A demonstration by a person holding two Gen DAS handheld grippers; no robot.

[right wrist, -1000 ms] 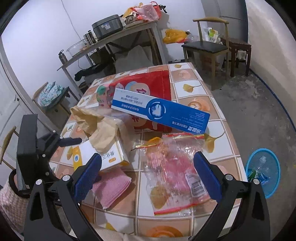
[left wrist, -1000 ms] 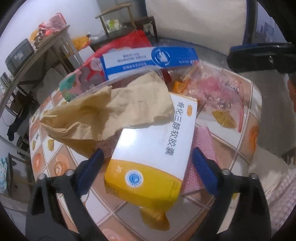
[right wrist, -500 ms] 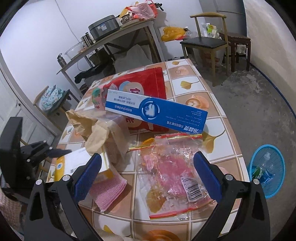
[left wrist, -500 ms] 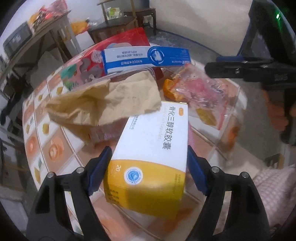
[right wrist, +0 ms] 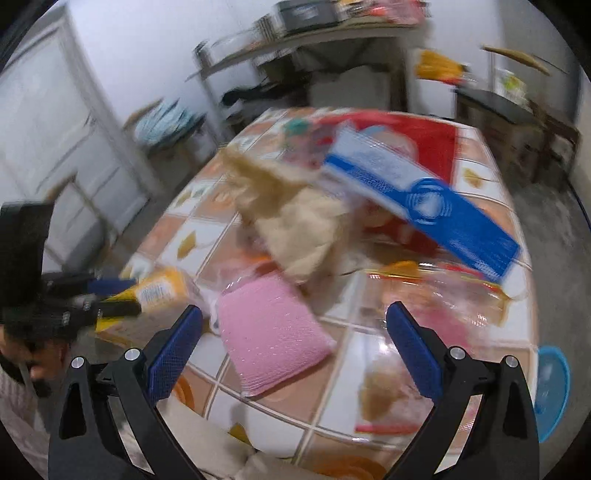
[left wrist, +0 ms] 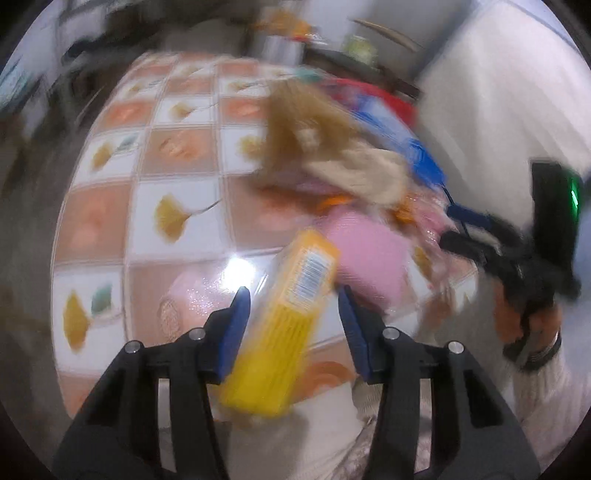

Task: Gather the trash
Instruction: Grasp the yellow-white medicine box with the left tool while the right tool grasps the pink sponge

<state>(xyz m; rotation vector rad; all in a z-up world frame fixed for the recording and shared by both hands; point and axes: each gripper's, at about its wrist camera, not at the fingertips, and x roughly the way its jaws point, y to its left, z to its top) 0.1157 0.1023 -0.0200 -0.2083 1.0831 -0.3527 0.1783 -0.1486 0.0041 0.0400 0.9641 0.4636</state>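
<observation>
My left gripper (left wrist: 293,302) is shut on the yellow and white medicine box (left wrist: 286,325), held tilted above the near table edge; it shows in the right wrist view (right wrist: 155,293) too. My right gripper (right wrist: 293,343) is open and empty above a pink sponge cloth (right wrist: 271,338), which also shows in the left wrist view (left wrist: 369,251). Crumpled brown paper (right wrist: 295,225), a blue and white carton (right wrist: 417,199), a red bag (right wrist: 424,144) and a clear plastic bag (right wrist: 443,314) lie on the tiled table (left wrist: 147,184). Both views are blurred.
A blue basket (right wrist: 552,391) stands on the floor to the right of the table. A shelf table (right wrist: 314,33) and a wooden chair (right wrist: 517,96) stand behind. My other hand-held gripper (left wrist: 517,258) shows at the right of the left wrist view.
My left gripper has lifted the medicine box off the pile and swung it left and back toward the near edge, uncovering the pink cloth. Both cameras are moving fast.
</observation>
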